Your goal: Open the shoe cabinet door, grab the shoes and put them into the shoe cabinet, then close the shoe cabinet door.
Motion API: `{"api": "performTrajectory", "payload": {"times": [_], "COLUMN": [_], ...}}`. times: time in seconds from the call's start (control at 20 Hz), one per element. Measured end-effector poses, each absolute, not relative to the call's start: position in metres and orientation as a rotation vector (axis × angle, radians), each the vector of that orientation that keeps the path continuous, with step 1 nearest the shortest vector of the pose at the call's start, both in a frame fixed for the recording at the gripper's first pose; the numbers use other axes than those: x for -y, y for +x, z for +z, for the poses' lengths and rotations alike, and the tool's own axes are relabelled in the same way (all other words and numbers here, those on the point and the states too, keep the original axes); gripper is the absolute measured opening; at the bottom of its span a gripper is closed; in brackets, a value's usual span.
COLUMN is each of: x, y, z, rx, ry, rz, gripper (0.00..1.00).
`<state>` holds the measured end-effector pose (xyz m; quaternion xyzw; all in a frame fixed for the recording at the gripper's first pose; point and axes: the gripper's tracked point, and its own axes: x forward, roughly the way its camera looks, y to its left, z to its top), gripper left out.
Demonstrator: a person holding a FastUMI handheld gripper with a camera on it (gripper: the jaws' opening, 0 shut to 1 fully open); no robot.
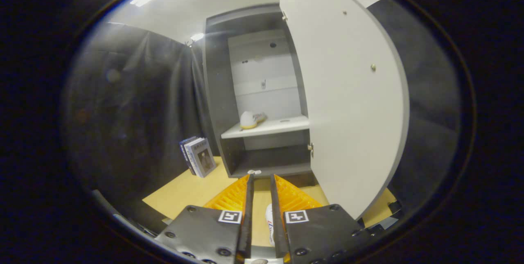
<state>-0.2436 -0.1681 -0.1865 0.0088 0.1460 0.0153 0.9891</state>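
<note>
The shoe cabinet (217, 92) stands ahead on the wooden floor, its white door (348, 104) swung wide open to the right. One white shoe (251, 119) with a yellowish sole lies on the left part of the white shelf (282, 127). My gripper (261, 178) hovers in front of the cabinet, its fingers close together with a narrow gap. A second white shoe (269, 220) shows in that gap and pokes out a little at the left fingertip; most of it is hidden under the fingers. The fingers look shut on it.
Several books (198, 156) lean against the black cloth wall left of the cabinet. The cabinet's bottom compartment (274, 159) under the shelf is dark. The open door's edge comes close to my right finger. Wooden floor (184, 192) stretches between the books and the fingers.
</note>
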Motion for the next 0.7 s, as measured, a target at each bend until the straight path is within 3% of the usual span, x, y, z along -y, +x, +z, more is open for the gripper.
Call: {"api": "performTrajectory", "payload": {"times": [0.7], "x": [0.187], "y": [-0.220], "z": [-0.409], "rx": [-0.724], "ry": [0.007], "rz": [-0.034], "gripper": [0.24]}}
